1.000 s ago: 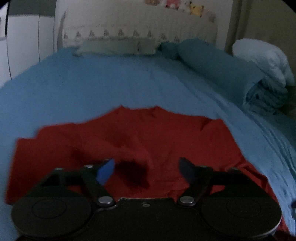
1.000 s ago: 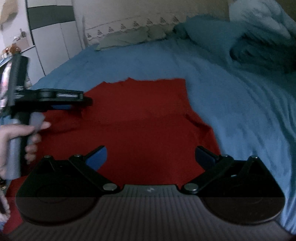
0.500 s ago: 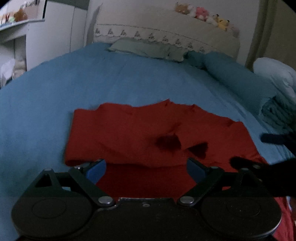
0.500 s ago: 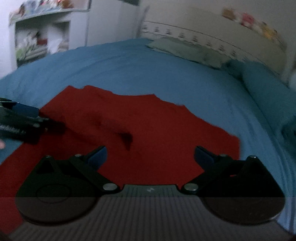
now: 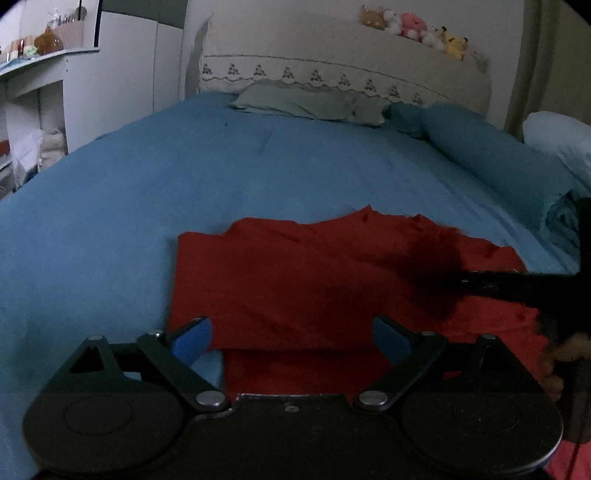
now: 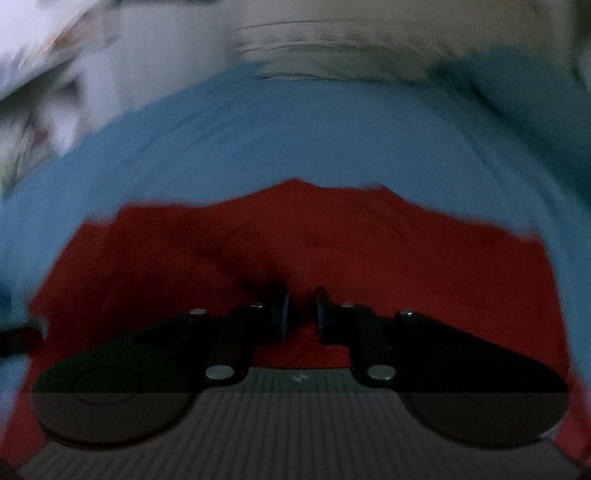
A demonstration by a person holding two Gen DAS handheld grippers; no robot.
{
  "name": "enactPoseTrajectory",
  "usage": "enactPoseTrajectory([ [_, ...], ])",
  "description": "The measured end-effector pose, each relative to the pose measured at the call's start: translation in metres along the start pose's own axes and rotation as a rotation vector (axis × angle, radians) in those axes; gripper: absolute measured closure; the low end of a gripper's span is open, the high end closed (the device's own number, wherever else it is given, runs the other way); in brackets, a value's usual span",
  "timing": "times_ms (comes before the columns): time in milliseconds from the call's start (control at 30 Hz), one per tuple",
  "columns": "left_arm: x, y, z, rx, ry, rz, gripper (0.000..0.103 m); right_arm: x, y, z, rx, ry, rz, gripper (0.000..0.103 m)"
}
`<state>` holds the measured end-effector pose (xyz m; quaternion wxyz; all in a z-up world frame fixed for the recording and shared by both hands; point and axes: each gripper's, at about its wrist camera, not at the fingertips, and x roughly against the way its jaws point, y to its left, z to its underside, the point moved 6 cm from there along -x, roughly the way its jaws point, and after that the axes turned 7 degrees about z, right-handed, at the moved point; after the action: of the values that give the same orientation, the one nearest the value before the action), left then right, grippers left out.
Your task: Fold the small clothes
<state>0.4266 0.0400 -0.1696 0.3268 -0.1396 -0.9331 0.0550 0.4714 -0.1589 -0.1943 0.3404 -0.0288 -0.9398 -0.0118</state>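
The red garment (image 5: 295,280) lies partly folded on the blue bedspread (image 5: 184,177), toward the near edge of the bed, with one layer doubled over another along its near side. The right gripper (image 6: 301,314) has just been closing; its jaws now stand nearly together with only a narrow gap, low over the middle of the garment. That view is blurred, so I cannot tell whether a pinch of red cloth sits between the pads. The left gripper (image 5: 291,336) stands wide open just above the garment's near folded edge, nothing between its blue pads (image 5: 194,338). Toward the head of the bed lie a pale green pillow (image 5: 299,101) and a rolled teal blanket (image 5: 491,162), with stuffed toys (image 5: 413,27) along the headboard (image 5: 351,62).
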Motion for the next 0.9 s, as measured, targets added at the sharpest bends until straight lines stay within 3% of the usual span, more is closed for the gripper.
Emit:
enactPoseTrajectory([
  [133, -0.003, 0.004, 0.002, 0.028, 0.02, 0.018, 0.007, -0.011, -0.035, 0.023, -0.187, 0.069, -0.028, 0.064],
  [200, -0.003, 0.002, 0.002, 0.002, 0.028, -0.002, 0.007, -0.006, -0.041, 0.029, -0.241, 0.041, -0.07, 0.05],
  [267, -0.003, -0.002, 0.002, -0.025, 0.023, -0.013, 0.007, -0.001, -0.04, 0.031, -0.263, 0.016, -0.085, 0.018],
  [400, -0.008, -0.004, 0.007, 0.009, 0.045, 0.029, 0.007, 0.001, -0.032, 0.032, -0.262, -0.024, -0.062, 0.014],
  [500, -0.01, -0.005, 0.01, 0.036, 0.062, 0.049, 0.007, -0.003, -0.035, 0.032, -0.311, -0.031, -0.028, 0.024],
  [533, -0.01, -0.004, 0.011, 0.034, 0.066, 0.049, 0.007, -0.007, -0.037, 0.029, -0.321, -0.029, -0.011, 0.042],
  [567, -0.011, -0.005, 0.012, 0.03, 0.071, 0.042, 0.007, -0.01, -0.038, 0.026, -0.317, -0.025, 0.01, 0.067],
  [633, -0.015, -0.003, 0.013, 0.023, 0.088, 0.017, 0.007, -0.012, -0.041, 0.019, -0.299, -0.01, 0.017, 0.083],
  [800, -0.024, 0.01, 0.016, 0.021, 0.129, -0.052, 0.007, 0.014, -0.051, -0.028, -0.282, -0.131, -0.031, 0.083],
  [900, -0.029, 0.023, 0.017, 0.05, 0.146, -0.093, 0.007, 0.038, -0.073, -0.059, -0.259, -0.231, 0.013, 0.083],
])
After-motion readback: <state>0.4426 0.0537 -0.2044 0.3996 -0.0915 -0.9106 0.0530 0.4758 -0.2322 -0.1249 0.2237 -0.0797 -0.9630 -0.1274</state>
